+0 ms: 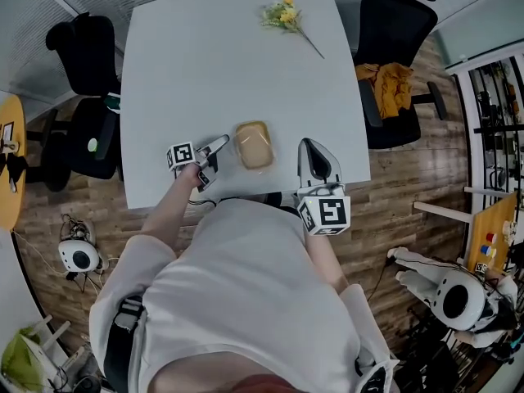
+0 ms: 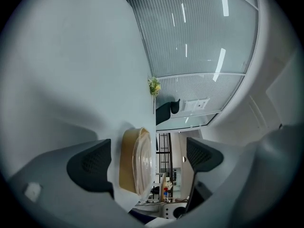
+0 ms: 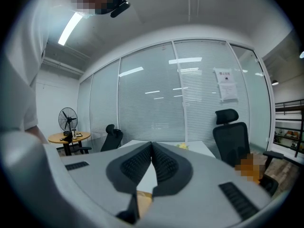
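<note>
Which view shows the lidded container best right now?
Head view: the whole container shows from above, near the table edge. The left gripper view shows it side-on beyond the open left claw. The right gripper view shows only a brown sliver under the shut right claw.

My head camera looks steeply down on the counter [image 1: 205, 72] from above. The left gripper view is rolled sideways, low and close to the box [image 2: 135, 163]. The right gripper view faces level across the counter. All three share the flowers [image 1: 282, 15].
</note>
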Demonstrator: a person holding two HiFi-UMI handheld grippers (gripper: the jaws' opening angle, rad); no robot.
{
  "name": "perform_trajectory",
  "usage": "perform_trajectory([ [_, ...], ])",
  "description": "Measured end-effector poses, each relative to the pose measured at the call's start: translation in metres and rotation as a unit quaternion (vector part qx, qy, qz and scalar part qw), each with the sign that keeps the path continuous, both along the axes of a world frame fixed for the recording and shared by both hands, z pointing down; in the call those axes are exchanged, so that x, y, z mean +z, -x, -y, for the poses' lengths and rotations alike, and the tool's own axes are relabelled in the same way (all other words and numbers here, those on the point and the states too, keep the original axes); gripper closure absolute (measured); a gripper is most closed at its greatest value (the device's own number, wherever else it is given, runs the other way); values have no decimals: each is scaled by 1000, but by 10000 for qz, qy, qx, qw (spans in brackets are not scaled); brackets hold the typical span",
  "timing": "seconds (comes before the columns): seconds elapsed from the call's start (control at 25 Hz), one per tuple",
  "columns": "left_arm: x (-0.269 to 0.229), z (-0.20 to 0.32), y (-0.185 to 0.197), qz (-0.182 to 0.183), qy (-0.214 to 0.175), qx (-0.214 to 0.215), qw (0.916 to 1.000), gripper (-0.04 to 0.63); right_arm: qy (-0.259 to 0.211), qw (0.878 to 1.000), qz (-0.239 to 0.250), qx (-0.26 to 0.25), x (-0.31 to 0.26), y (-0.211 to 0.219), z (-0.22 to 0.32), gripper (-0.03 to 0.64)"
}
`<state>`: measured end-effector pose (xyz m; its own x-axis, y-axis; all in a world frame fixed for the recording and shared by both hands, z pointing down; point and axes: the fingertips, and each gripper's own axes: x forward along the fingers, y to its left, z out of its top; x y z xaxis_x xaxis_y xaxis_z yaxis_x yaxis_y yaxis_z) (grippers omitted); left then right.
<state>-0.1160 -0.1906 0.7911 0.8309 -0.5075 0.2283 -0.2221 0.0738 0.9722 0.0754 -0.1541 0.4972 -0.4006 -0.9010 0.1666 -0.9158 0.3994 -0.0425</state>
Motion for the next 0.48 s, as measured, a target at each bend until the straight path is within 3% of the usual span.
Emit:
perform_trajectory([
  [0.32,14,0,-7,169,79,163,9997,167,62,9999,-27,123,4,-9,1,611],
  [0.48,22,1,-9,209,90,199,9995,259,100,9998,-32,191,5,-15,0,611],
])
